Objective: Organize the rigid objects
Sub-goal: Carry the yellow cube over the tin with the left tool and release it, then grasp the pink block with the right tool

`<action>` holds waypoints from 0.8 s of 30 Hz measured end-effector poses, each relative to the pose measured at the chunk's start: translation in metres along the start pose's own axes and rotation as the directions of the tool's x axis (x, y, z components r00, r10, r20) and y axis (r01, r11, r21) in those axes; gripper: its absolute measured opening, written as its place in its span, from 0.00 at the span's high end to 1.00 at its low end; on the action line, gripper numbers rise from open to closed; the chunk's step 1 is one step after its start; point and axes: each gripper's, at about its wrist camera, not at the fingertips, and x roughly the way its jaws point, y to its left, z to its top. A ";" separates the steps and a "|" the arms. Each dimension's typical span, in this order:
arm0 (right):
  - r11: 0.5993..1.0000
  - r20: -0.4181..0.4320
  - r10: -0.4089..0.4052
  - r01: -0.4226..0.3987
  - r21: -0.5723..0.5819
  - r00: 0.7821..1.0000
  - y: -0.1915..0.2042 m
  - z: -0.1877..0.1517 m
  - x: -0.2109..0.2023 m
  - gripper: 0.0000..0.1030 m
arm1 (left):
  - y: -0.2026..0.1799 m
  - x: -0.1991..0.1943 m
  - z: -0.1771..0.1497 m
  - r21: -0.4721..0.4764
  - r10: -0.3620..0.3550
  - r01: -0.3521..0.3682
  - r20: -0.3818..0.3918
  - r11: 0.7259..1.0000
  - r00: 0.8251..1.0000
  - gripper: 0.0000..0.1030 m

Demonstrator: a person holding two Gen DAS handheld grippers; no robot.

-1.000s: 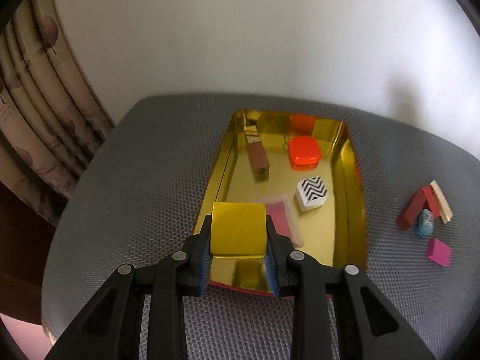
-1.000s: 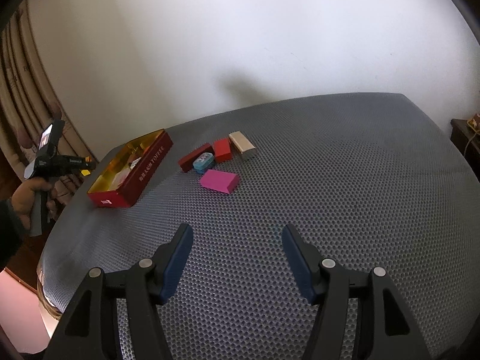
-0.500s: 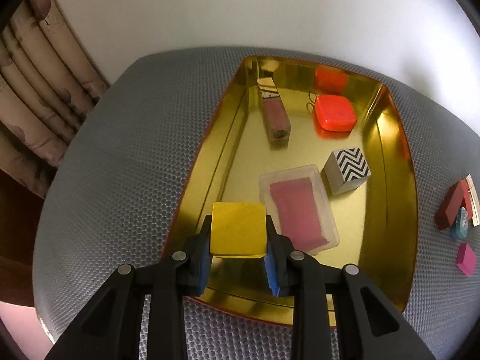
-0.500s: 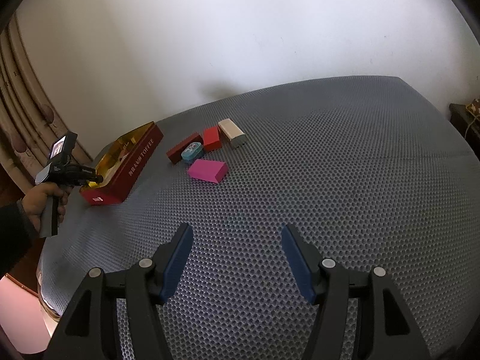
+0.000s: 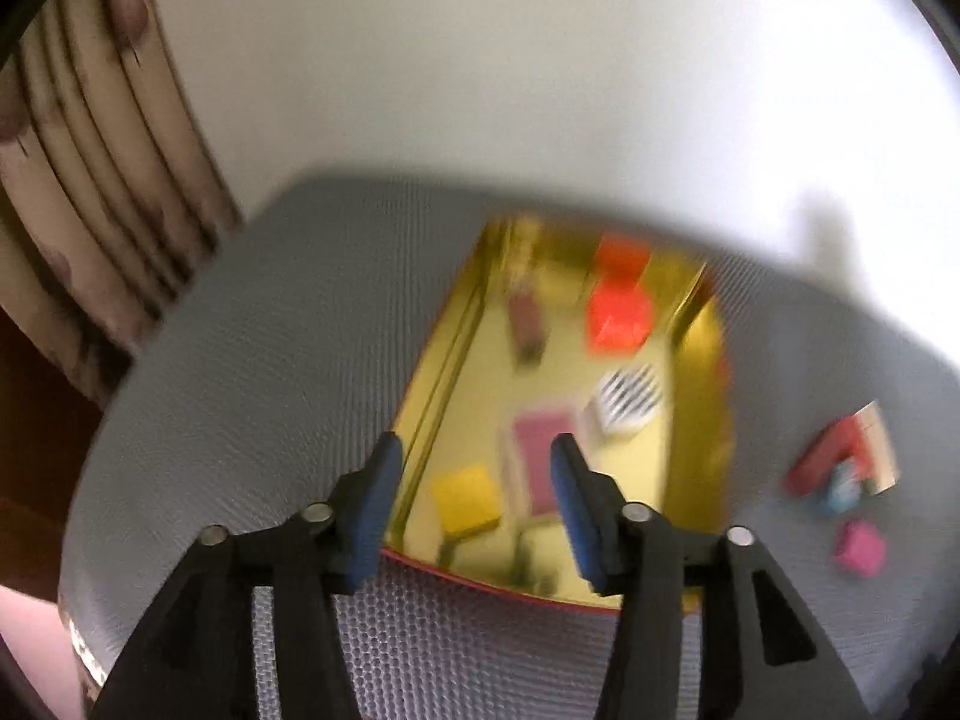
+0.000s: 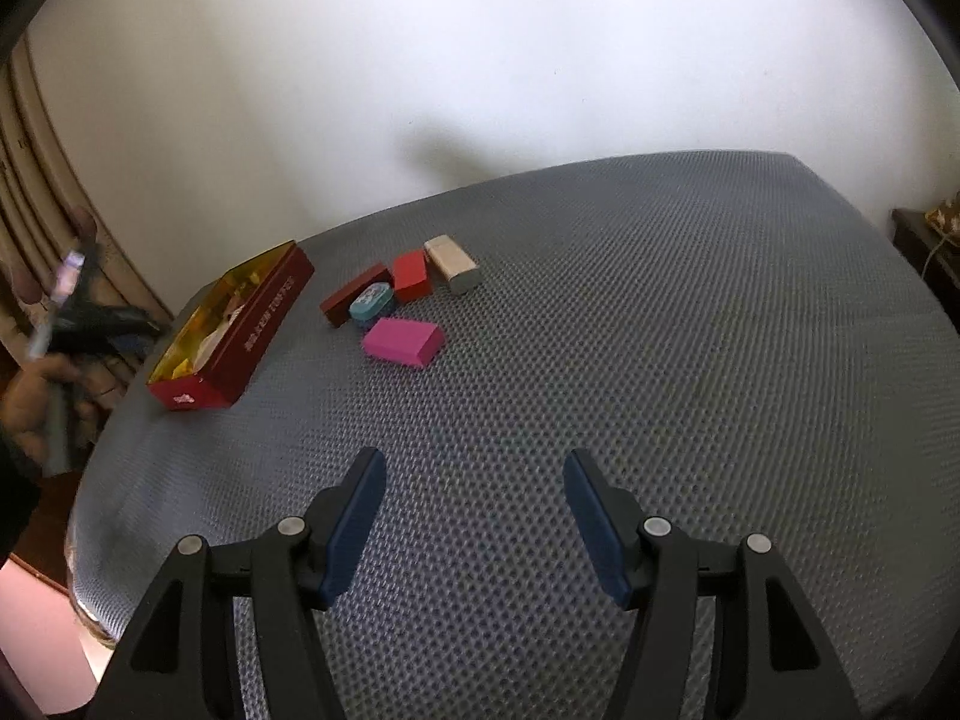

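Note:
The left wrist view is motion-blurred. My left gripper [image 5: 474,468] is open and empty above the near end of the gold-lined tin [image 5: 432,372]. A yellow block [image 5: 467,499] lies in the tin's near left corner. Also in the tin are a pink-lidded clear box [image 5: 540,456], a zigzag-patterned cube [image 5: 630,402], an orange case [image 5: 621,318] and a brown bar [image 5: 528,324]. My right gripper [image 6: 471,480] is open and empty over bare mesh. In its view the red tin [image 6: 264,324] stands at far left, with a pink block [image 6: 403,341], a dark red bar [image 6: 354,300], a teal case [image 6: 371,303], a red block [image 6: 411,276] and a beige block [image 6: 453,264] beside it.
The grey mesh surface [image 6: 660,330] ends at a white wall behind. Curtains [image 5: 90,180] hang at the left past the surface's edge. The same loose blocks [image 5: 846,468] show right of the tin in the left wrist view. A dark side table [image 6: 927,240] stands at the far right.
My left gripper has opened and let go of the yellow block, which now lies in the tin. The gripper has pulled back and up. The right gripper has hardly moved.

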 end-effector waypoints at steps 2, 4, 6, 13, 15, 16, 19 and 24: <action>0.999 -0.005 -0.016 0.016 -0.027 1.000 0.005 0.011 0.007 0.39 | -0.007 -0.044 0.001 0.016 -0.071 0.070 0.115 0.997 0.991 0.29; 0.998 -0.017 -0.017 0.016 -0.061 1.000 0.015 0.021 0.020 0.39 | -0.017 -0.070 -0.005 0.054 -0.123 0.115 0.172 0.992 0.977 0.20; 0.996 -0.038 -0.026 0.022 -0.085 0.999 0.028 0.028 0.036 0.39 | -0.031 -0.093 -0.023 0.117 -0.173 0.151 0.209 0.982 0.963 0.18; 0.937 -0.063 -0.037 0.013 -0.348 0.997 0.088 0.047 0.093 0.39 | -0.040 -0.091 -0.091 0.144 -0.312 0.294 0.127 0.945 0.942 0.08; 0.899 -0.074 -0.055 0.017 -0.437 0.996 0.096 0.054 0.106 0.39 | -0.042 -0.085 -0.107 0.143 -0.330 0.314 0.105 0.939 0.938 0.08; 0.886 -0.086 -0.067 0.019 -0.463 0.994 0.096 0.060 0.114 0.39 | -0.041 -0.083 -0.114 0.145 -0.340 0.325 0.097 0.935 0.935 0.08; 0.877 -0.148 -0.049 -0.028 -0.479 0.988 0.091 0.080 0.134 0.39 | -0.042 -0.072 -0.130 0.156 -0.369 0.356 0.064 0.921 0.927 0.08; 0.840 -0.298 -0.005 -0.158 -0.520 0.954 0.092 0.086 0.171 0.39 | -0.057 -0.070 -0.139 0.188 -0.414 0.397 0.062 0.898 0.908 0.08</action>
